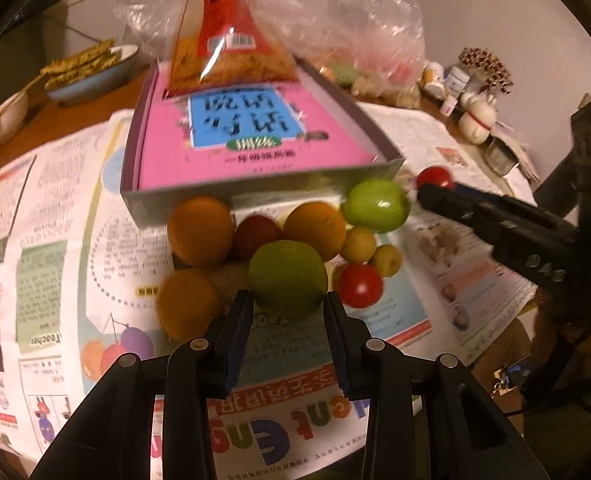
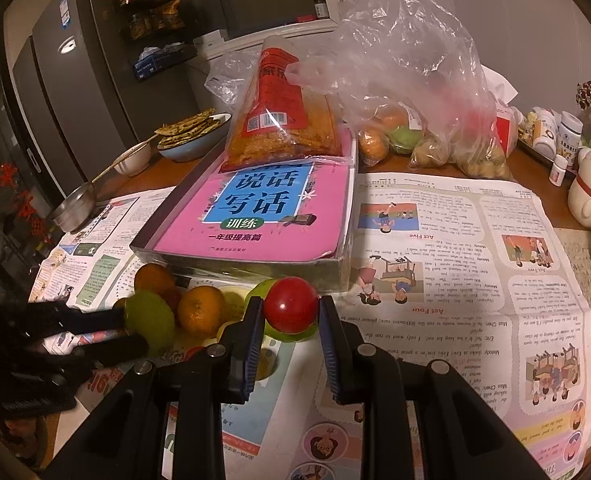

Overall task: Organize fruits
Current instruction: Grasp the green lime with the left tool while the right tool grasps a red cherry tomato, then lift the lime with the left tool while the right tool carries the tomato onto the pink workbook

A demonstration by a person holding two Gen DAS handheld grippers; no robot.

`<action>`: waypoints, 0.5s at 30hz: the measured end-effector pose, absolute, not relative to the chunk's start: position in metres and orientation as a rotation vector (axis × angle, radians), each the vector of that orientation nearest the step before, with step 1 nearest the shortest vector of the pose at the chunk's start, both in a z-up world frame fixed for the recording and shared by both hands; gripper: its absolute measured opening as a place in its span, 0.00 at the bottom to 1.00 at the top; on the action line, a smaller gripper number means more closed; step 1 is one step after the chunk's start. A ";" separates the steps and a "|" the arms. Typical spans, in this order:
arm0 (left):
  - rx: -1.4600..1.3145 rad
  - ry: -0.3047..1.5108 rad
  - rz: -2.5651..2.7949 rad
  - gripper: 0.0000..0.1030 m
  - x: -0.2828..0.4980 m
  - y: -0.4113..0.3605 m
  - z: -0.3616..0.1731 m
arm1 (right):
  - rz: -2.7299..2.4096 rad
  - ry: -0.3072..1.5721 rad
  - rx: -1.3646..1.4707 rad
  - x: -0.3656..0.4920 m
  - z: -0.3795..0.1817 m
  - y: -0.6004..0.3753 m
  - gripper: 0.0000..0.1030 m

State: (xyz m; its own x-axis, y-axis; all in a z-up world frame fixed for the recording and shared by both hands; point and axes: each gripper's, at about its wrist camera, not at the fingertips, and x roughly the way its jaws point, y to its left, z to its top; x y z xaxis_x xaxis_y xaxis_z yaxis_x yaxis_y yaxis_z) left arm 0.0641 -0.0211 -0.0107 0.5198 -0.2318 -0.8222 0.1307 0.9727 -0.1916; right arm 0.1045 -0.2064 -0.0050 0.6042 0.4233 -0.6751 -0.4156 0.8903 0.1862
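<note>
1. We read the left gripper as closed on a green fruit at the near edge of the fruit pile.
2. The right gripper clamps a red tomato, held just above a second green fruit.
3. Only the right wrist view shows the grey refrigerator and steel ladle.
4. In the left view we count three oranges, two green fruits, two red tomatoes and two small yellow fruits.
5. Newspaper covers a wooden table; a boxed pink book carries a snack bag.
</note>
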 end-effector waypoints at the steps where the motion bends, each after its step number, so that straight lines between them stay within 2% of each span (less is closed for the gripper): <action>1: -0.118 0.996 -0.218 0.37 0.064 -0.020 -0.011 | 0.486 0.784 0.011 0.104 -0.005 -0.206 0.27; 8: -0.145 1.008 -0.219 0.37 0.070 -0.020 -0.011 | 0.489 0.783 0.022 0.102 -0.004 -0.206 0.27; 15: -0.195 1.016 -0.214 0.42 0.082 -0.020 -0.013 | 0.504 0.793 0.019 0.101 -0.007 -0.202 0.27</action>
